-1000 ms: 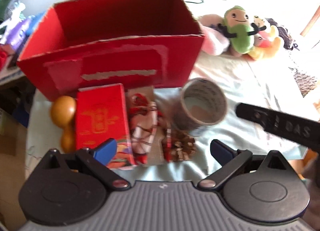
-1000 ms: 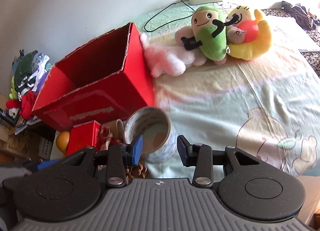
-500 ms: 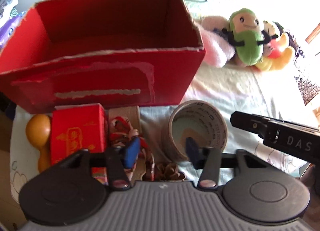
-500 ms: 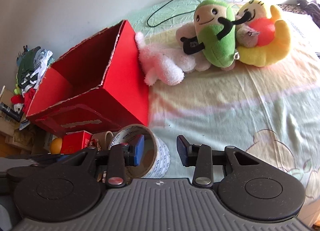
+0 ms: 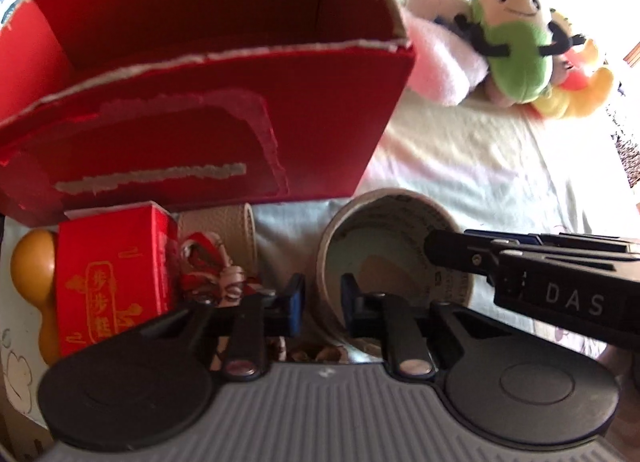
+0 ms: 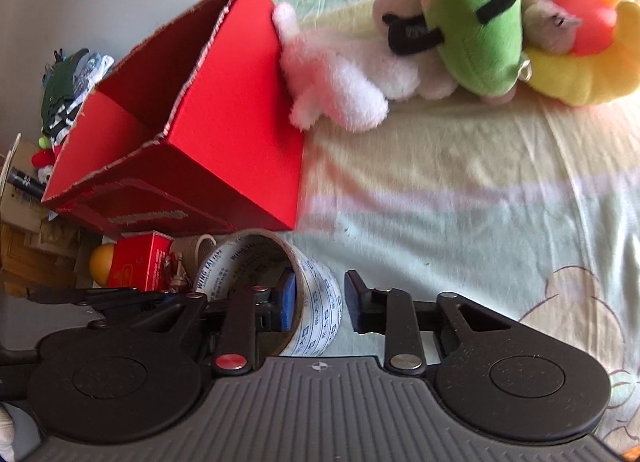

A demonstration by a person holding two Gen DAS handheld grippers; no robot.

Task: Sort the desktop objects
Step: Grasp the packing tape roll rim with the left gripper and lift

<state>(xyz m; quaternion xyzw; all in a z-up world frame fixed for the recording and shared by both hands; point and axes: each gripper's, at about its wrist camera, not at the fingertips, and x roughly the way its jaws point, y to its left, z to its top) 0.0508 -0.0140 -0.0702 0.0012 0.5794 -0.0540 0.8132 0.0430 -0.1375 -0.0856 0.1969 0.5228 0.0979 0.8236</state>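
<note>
The right gripper (image 6: 320,296) has its jaws straddling the wall of the wide roll of printed white packing tape on a brown cardboard core (image 6: 316,302): the left blue pad sits inside the core, the right pad stands just outside with a gap to the printed face, so the jaws are narrow but not closed on it. This looks like a rim grip being set up, the sensible way to lift a ring too broad to span.

The left gripper (image 5: 322,302) meets the same roll of tape (image 5: 384,258) from the other side, one pad within the ring and one outside the near wall. Its jaws are narrow too; whether they pinch the cardboard I cannot tell. The right gripper's black arm (image 5: 540,262) reaches over the far rim.

The roll lies on the pale printed bedsheet (image 6: 480,221), just in front of the open red cardboard box with torn edges (image 5: 200,101), probably the bin for the sorting. It appears empty as far as can be seen.

The left view shows what the right mostly hides: a small red carton with gold characters (image 5: 108,274), an amber gourd-shaped object (image 5: 32,262) beside it, a red-and-white knotted trinket (image 5: 212,270) and a beige strap (image 5: 236,229).

The right view gives the box's side wall, a white fluffy plush (image 6: 340,89) against it, the green bean-shaped plush (image 6: 472,29) and the yellow plush (image 6: 580,73).
</note>
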